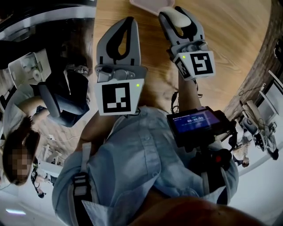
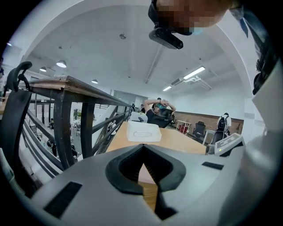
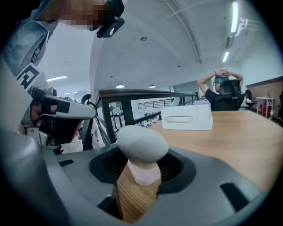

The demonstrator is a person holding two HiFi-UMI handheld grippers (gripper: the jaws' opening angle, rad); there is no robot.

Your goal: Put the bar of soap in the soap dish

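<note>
The bar of soap (image 1: 180,20) is a white oval, and my right gripper (image 1: 177,13) is shut on it above the wooden table (image 1: 230,39). In the right gripper view the soap (image 3: 141,142) fills the gap between the jaws of the right gripper (image 3: 139,165). The white soap dish (image 3: 186,118) stands further along the table, apart from the soap. The head view catches the dish (image 1: 148,4) at the top edge, just beyond both grippers. My left gripper (image 1: 129,20) is shut on nothing, left of the right one. From the left gripper (image 2: 143,164) the dish (image 2: 143,131) lies straight ahead.
A dark metal railing (image 2: 66,119) runs along the table's left edge. A person sits in an office chair (image 3: 227,95) past the far end of the table. Below the railing are a chair and desks (image 1: 62,101).
</note>
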